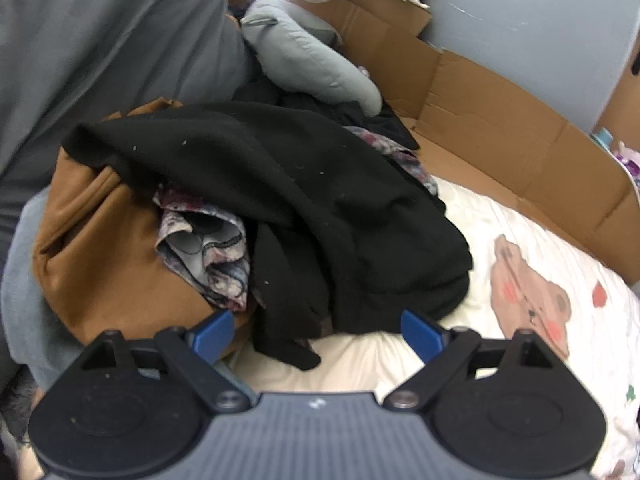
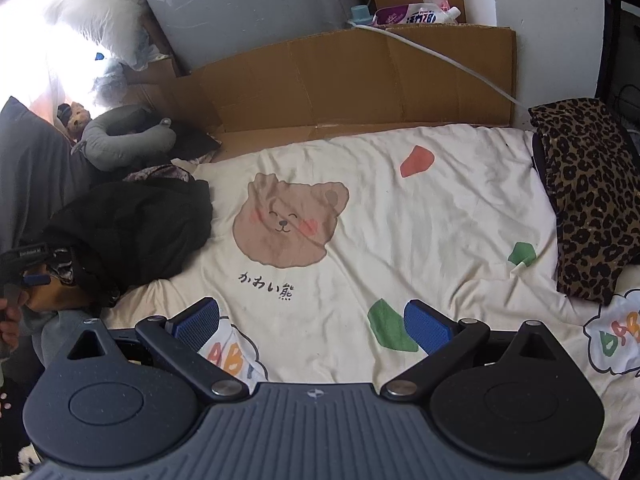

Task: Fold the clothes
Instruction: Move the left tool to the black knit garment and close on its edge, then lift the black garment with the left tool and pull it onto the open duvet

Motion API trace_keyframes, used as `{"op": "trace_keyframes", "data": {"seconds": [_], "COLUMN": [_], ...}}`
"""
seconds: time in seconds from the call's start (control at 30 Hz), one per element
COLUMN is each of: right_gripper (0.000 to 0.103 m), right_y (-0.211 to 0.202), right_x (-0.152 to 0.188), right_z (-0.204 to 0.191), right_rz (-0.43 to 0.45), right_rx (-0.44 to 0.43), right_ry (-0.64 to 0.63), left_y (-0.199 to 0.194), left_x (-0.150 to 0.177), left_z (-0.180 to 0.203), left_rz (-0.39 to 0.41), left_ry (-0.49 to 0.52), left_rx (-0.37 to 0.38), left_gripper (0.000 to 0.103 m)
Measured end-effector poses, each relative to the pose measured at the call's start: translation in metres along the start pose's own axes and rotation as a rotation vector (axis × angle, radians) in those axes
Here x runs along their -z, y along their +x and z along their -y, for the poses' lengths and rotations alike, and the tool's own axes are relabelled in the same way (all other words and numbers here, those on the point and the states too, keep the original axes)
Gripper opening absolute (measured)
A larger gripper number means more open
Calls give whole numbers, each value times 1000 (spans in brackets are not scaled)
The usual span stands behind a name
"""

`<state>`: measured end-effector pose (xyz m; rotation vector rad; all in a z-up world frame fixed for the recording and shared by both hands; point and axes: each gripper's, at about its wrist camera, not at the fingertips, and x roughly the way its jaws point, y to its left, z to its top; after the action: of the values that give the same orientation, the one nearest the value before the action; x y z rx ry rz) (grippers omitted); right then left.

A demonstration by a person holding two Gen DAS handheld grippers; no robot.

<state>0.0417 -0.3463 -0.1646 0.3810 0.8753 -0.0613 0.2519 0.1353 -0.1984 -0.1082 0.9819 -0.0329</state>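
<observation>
black garment (image 1: 320, 208): soft, limp (bunched) | grab: near hem | left gripper (image 1: 318, 330): spread wide, empty | right gripper (image 2: 312, 326): spread, empty

Two matching hand-held claws, black and slate grey with blue fingers

Each claw, left claw (image 1: 318, 332) and right claw (image 2: 312, 324), has a ribbed slate-grey body bearing a small pale emblem at its front edge, flanked by two round black discs. From silver pivot screws, black link arms run out to triangular black brackets with a cut-out window. The fingers (image 2: 426, 326) are blue, with a fine grid texture on the pads. At the right view's left edge, a hand (image 2: 10, 322) grips the other tool's black handle, which carries small white lettering.
</observation>
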Motion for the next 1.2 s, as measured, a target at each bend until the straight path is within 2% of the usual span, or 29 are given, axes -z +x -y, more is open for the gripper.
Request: {"op": "trace_keyframes", "data": {"seconds": [0.03, 0.1, 0.17, 0.5, 0.6, 0.67, 0.73, 0.77, 0.8, 1.0, 1.2], "right_gripper": [99, 91, 87, 86, 86, 86, 86, 86, 86, 86, 86], "right_y": [2, 8, 15, 43, 44, 43, 42, 41, 41, 36, 32], "right_x": [2, 5, 8, 27, 33, 36, 38, 39, 40, 43, 43], "right_z": [1, 2, 3, 2, 4, 6, 7, 8, 8, 5, -2], "right_rz": [-1, -4, -11, -66, -78, -82, -81, -82, -82, -76, -72], "right_rx": [-6, -24, -33, -39, -32, -27, -24, -23, -23, -40, -58], "right_ry": [5, 23, 34, 65, 72, 74, 80, 84, 88, 105, 110], "left_y": [4, 12, 18, 51, 58, 63, 64, 61, 57, 35, 4], "left_x": [0, 1, 3, 10, 9, 9, 10, 11, 13, 19, 32], "left_z": [-2, -7, -10, -23, -27, -31, -35, -36, -37, -30, -3], "left_rz": [4, 7, 22, 39, 32, 23, 19, 31, 45, 96, 117], "left_ry": [-12, -20, -14, 12, 1, -12, -24, -25, -24, 24, 130], "left_rx": [7, 34, 29, 64, 68, 62, 48, 55, 63, 135, 223], "left_gripper": [92, 92, 92, 73, 56, 31, 20, 11, 7, 4, 4]}}
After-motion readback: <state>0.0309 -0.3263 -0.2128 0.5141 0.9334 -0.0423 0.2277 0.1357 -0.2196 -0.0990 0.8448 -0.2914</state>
